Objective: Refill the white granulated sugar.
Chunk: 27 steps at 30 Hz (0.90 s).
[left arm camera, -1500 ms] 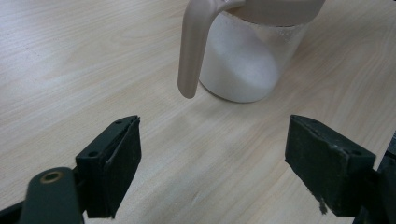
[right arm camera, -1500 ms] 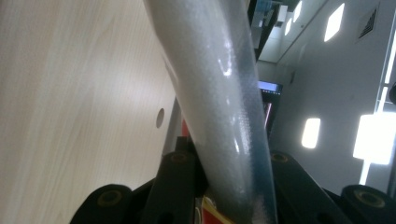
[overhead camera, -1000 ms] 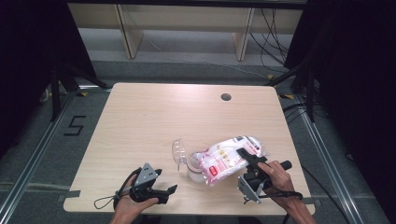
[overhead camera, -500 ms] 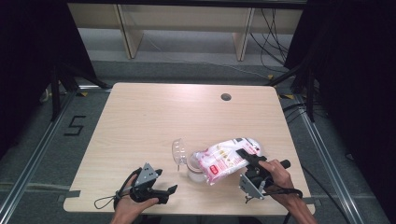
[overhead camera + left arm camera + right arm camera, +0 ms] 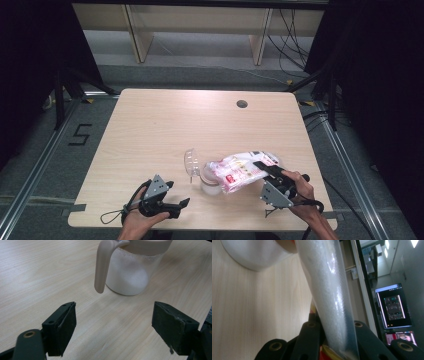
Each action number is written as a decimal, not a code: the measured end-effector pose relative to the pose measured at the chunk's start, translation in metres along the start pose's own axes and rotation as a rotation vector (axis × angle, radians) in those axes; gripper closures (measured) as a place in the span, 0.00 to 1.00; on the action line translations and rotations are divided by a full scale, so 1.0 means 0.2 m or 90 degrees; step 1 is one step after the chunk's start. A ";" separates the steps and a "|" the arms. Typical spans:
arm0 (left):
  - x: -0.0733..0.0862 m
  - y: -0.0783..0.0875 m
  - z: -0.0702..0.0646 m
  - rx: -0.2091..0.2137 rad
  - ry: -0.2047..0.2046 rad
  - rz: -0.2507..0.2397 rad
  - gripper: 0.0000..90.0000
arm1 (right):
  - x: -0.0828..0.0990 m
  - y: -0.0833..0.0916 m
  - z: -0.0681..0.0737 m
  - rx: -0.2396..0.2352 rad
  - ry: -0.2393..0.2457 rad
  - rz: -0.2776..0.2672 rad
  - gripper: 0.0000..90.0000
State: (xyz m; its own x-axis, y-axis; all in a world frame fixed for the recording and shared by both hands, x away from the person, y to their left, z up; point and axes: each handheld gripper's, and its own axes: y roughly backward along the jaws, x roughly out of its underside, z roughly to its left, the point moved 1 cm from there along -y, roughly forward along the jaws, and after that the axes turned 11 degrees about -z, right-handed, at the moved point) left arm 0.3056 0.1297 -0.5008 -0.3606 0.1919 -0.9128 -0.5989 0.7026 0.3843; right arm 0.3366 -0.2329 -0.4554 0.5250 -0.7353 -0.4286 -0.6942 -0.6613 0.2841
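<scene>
A clear jar holding white grains stands near the table's front edge, its clear flip lid swung open to the left. A white and red plastic bag lies tilted over the jar, mouth toward it. My right gripper is shut on the bag's far end. In the right gripper view the bag runs up from between the jaws of my right gripper, past the jar. My left gripper rests open, left of the jar. In the left gripper view, my left gripper faces the jar and its beige handle.
The wooden table has a round cable hole at its far right. Metal floor rails run along both sides, and a "5" mark is on the floor at left. Lit monitors stand beyond the table in the right gripper view.
The right gripper and the bag have shifted slightly left, toward the jar. The left gripper has kept still.
</scene>
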 end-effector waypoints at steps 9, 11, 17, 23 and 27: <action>0.00 0.00 0.00 0.000 0.009 0.001 0.21 | 0.03 0.04 -0.01 0.000 -0.083 -0.047 0.94; 0.00 0.00 -0.01 -0.002 0.020 -0.007 0.21 | 0.03 0.04 -0.01 -0.006 -0.122 -0.056 0.94; 0.00 0.00 -0.01 -0.005 0.017 -0.008 0.21 | 0.07 0.02 -0.02 -0.004 -0.208 -0.082 0.95; 0.00 0.00 -0.01 -0.004 0.016 -0.009 0.21 | 0.09 0.01 -0.02 -0.012 -0.261 -0.104 0.95; 0.00 0.00 0.00 -0.004 0.004 -0.007 0.21 | 0.11 -0.01 -0.02 -0.008 -0.310 -0.114 0.95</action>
State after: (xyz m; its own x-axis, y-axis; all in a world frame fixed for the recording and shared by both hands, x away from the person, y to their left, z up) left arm 0.3055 0.1288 -0.5010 -0.3590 0.1796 -0.9159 -0.6072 0.7003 0.3753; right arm 0.3507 -0.2481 -0.4614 0.3426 -0.4585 -0.8200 -0.6070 -0.7742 0.1793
